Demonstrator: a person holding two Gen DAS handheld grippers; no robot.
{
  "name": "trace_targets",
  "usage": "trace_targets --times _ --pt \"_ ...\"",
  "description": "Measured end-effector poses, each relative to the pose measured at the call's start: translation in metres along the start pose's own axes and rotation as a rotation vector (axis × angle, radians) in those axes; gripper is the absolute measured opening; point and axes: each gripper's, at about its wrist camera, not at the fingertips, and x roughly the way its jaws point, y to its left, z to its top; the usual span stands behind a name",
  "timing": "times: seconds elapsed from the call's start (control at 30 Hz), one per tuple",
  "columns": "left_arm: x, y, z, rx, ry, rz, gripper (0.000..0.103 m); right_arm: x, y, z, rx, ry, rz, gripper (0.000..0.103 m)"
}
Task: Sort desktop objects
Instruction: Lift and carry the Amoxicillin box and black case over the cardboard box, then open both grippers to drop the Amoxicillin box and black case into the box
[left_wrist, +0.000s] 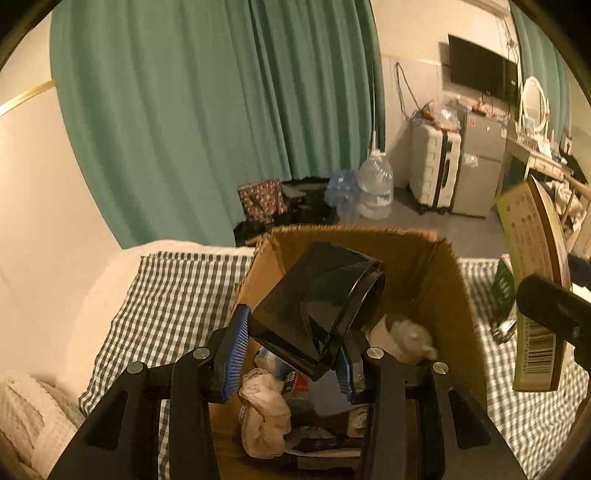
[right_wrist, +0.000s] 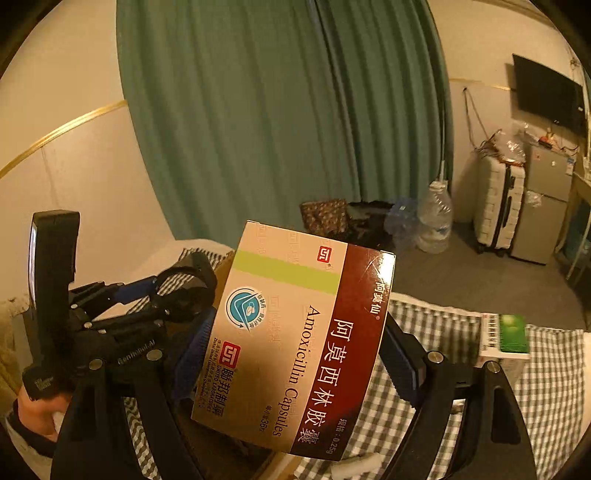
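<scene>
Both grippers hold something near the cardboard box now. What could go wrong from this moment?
1. The left gripper grips the glossy black object only at its lower end; most of it juts out over the cardboard box, so it might pivot or slip.
2. The right gripper, with the Amoxicillin box, is close to the left gripper; they might bump.
3. The cardboard box already holds clutter, so dropped items may land unevenly.

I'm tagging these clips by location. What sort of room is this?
Most likely a bedroom or dorm room: a checked bedsheet under the cardboard box, a suitcase beside a small fridge, and a vanity mirror on a desk.
</scene>
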Motion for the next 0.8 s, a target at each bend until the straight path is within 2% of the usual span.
trace_targets --times 0.1,0.37,0.43,0.53,0.8 --pt "0.017 0.002 -0.004 -0.003 0.032 -0.001 0.042 0.018 0.001 -0.004 0.001 0.025 0.02 0.084" --pt "0.039 0.003 -0.009 -0.006 0.059 -0.012 0.042 0.055 0.003 -0.019 -0.003 0.086 0.064 0.084" --pt "0.042 0.005 -0.009 -0.014 0.065 -0.002 0.042 0.058 0.002 -0.02 -0.005 0.086 0.067 0.086" --pt "0.042 0.011 -0.008 -0.027 0.069 0.011 0.042 0.063 0.006 -0.018 -0.011 0.077 0.066 0.095" --pt "0.024 0.011 0.0 -0.033 0.022 0.011 0.047 0.044 0.003 -0.011 -0.017 0.013 0.03 0.097"
